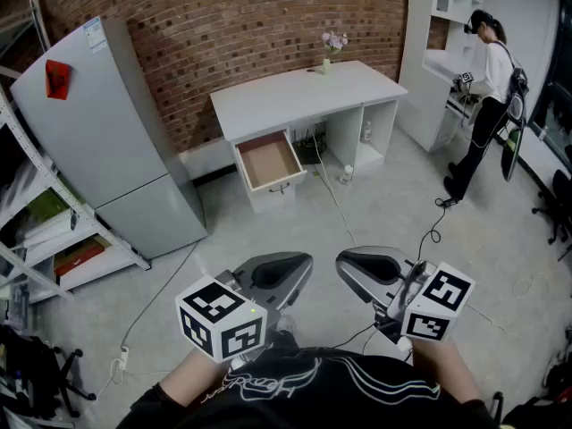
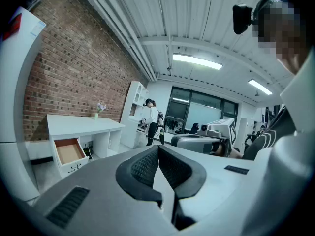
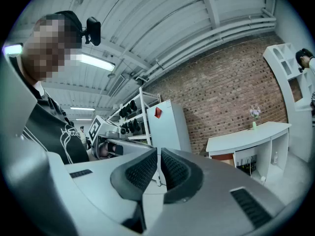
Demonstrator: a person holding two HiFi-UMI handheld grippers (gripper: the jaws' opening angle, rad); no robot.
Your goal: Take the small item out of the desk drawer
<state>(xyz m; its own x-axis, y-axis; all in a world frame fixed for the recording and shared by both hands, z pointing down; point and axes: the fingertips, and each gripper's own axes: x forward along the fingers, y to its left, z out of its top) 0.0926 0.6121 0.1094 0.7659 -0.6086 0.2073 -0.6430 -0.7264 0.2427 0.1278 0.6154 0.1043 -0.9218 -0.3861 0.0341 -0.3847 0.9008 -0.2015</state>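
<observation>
A white desk [image 1: 304, 92] stands against the brick wall, and its left drawer [image 1: 268, 161] is pulled open. The drawer's brown bottom shows, and I make out no small item on it from here. The same drawer appears small in the left gripper view [image 2: 69, 150] and only as a sliver in the right gripper view [image 3: 224, 157]. My left gripper [image 1: 307, 262] [image 2: 158, 148] is shut with nothing in it. My right gripper [image 1: 342, 262] [image 3: 159, 150] has its pads together and holds nothing. Both hang close to my body, far from the desk, pointing towards each other.
A grey fridge [image 1: 98, 132] and a metal shelf rack [image 1: 45, 231] fill the left. A vase of flowers [image 1: 331, 47] stands on the desk. A cable [image 1: 335, 199] runs across the floor from the desk. A person [image 1: 487, 88] stands by the white shelving at the back right.
</observation>
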